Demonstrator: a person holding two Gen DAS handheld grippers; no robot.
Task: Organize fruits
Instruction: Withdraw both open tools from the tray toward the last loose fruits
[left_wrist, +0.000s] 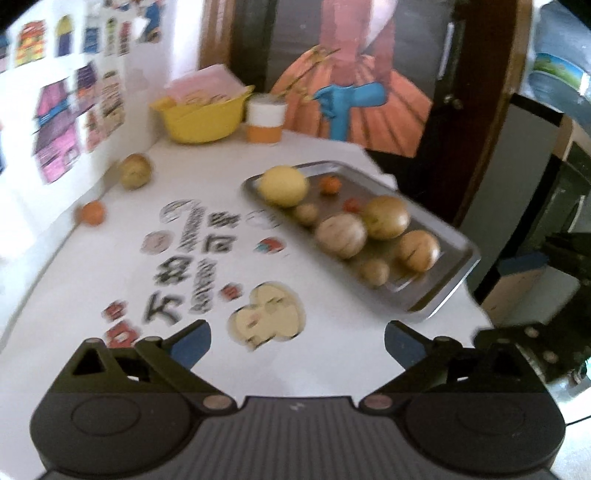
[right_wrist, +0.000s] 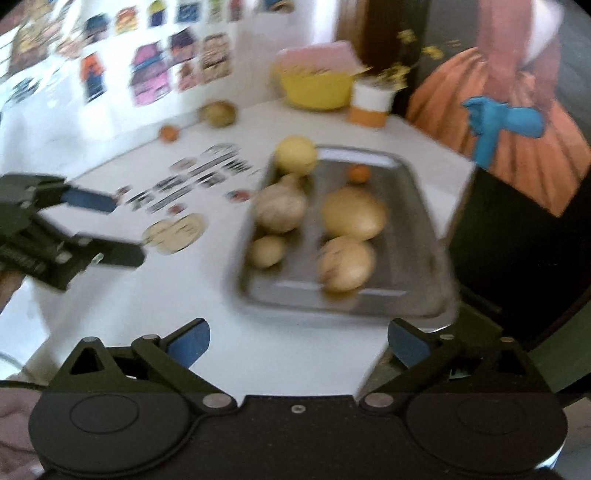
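Both grippers hung over the white table (left_wrist: 325, 147), and neither had hold of anything. The left gripper (left_wrist: 297, 338) stood with its blue-padded fingers spread wide above the printed stickers, empty; from the right wrist camera it showed at the left edge, fingers apart over bare tabletop. The right gripper (right_wrist: 299, 339) was just as wide open and empty, poised at the near end of the metal tray (right_wrist: 417, 295). Most of the fruit already lay in that tray: a yellow lemon-like fruit (left_wrist: 283, 184) at the far corner, several tan, streaked melon-like fruits (right_wrist: 354, 212) through the middle, and a small orange fruit (right_wrist: 359, 173) near the far rim. Two pieces sat well apart from the tray, close to the sticker-covered wall: a tan fruit (left_wrist: 136, 171) and a little orange one (left_wrist: 92, 212). A yellow bowl (left_wrist: 207, 118) and a white-and-orange cup (left_wrist: 266, 118) stood at the back. The views were blurred, so finer detail was lost.
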